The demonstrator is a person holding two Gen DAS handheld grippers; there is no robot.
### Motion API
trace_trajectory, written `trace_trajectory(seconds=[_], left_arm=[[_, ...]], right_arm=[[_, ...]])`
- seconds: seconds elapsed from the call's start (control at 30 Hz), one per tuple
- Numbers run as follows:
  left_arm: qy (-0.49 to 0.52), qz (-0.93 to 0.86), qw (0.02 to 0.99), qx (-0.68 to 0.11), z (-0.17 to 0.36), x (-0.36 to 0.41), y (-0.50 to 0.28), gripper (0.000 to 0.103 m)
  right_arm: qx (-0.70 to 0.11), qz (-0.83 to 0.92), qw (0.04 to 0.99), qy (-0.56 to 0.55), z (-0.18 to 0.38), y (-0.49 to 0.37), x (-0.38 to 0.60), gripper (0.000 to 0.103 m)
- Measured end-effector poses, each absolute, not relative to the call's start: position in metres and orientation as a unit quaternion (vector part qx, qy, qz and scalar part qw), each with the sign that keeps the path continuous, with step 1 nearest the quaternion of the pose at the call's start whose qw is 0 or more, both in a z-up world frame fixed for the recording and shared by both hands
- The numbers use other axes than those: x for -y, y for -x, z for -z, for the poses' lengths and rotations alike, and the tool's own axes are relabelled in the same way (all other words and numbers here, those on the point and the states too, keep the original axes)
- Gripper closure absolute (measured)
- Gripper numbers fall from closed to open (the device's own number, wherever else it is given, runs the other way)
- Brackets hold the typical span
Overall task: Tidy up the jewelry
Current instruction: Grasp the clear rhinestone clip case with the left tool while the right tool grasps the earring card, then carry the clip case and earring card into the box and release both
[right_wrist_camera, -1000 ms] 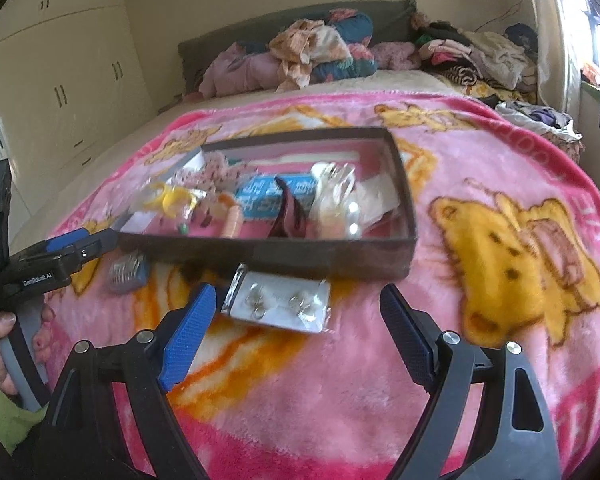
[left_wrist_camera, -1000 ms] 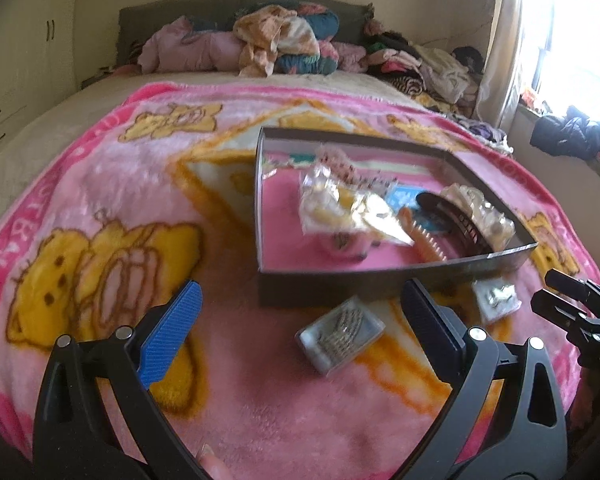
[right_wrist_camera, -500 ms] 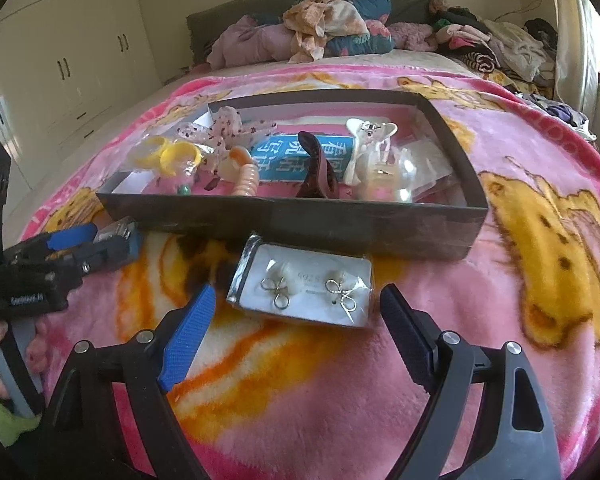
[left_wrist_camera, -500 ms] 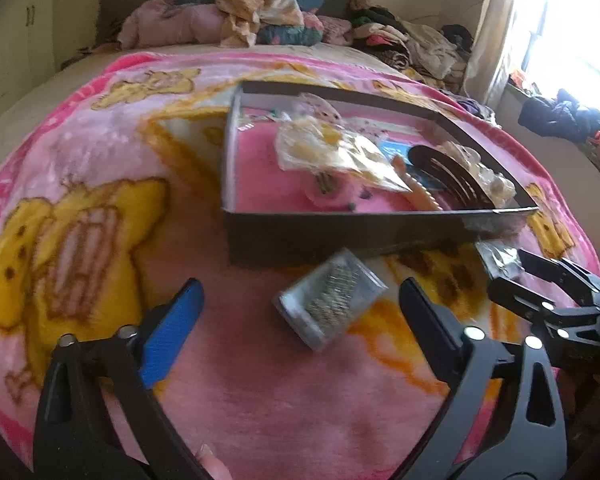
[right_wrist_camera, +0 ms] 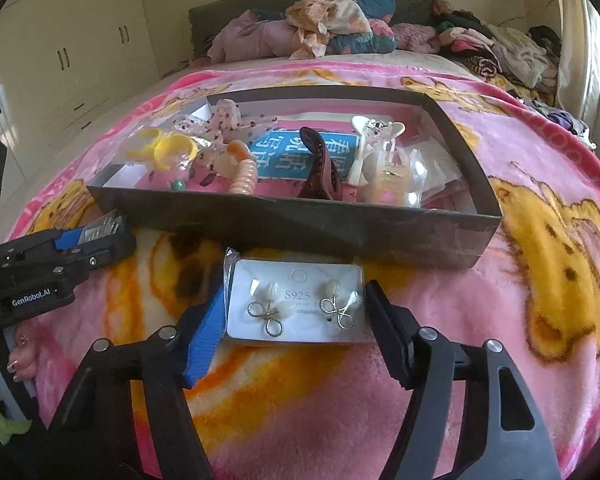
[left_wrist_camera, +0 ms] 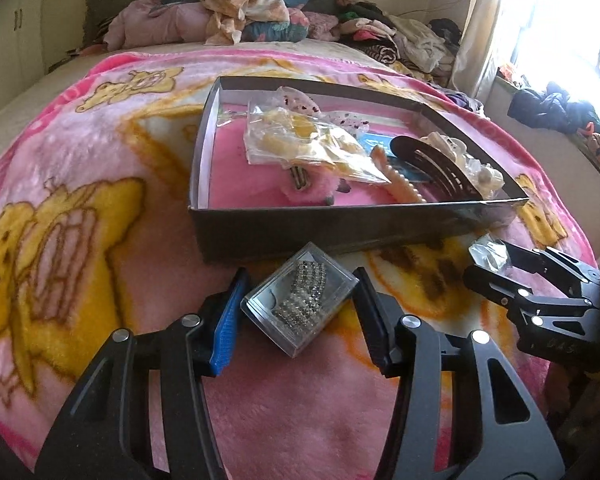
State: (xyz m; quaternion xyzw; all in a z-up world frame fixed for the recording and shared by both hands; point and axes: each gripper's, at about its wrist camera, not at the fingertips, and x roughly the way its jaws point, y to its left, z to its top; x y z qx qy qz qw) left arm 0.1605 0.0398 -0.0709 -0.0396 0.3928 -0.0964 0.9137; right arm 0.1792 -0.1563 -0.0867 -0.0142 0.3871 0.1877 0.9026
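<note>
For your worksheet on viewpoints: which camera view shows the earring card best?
The right wrist view: the earring card lies flat between the right tool's fingers, both earrings visible. The left wrist view shows only a crumpled corner of it.

From your left gripper (left_wrist_camera: 300,304), the dark shallow cardboard box (left_wrist_camera: 340,228) stands as a wall at 12 o'clock, close behind the clear plastic case of rhinestone strips (left_wrist_camera: 300,300) that fills the gap between the fingers. Open pink plush blanket (left_wrist_camera: 100,240) lies from 9 to 11 o'clock. Your right gripper (left_wrist_camera: 496,276) crowds 3 o'clock. From that gripper, the white earring card in its clear sleeve (right_wrist_camera: 296,304) sits between the fingers, box wall just beyond at 12; bare blanket runs at 3 o'clock.
</note>
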Motion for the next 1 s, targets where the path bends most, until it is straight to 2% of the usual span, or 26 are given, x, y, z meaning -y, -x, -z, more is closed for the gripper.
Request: trace_trajectory(seconds=[0.4,1.0], left_arm=[[0.040,0.127,0.922,-0.364,0.042,-0.020,-0.152,0.060],[0.037,0.138,0.929,-0.340,0.014,0.014,-0.191,0.060]], right_arm=[[-0.370,-0.192,0.908,-0.036,0.063,-0.162,0.188,0.039],[-0.325,-0.150,0.933,-0.047,0.022,-0.188,0.229,0.039]])
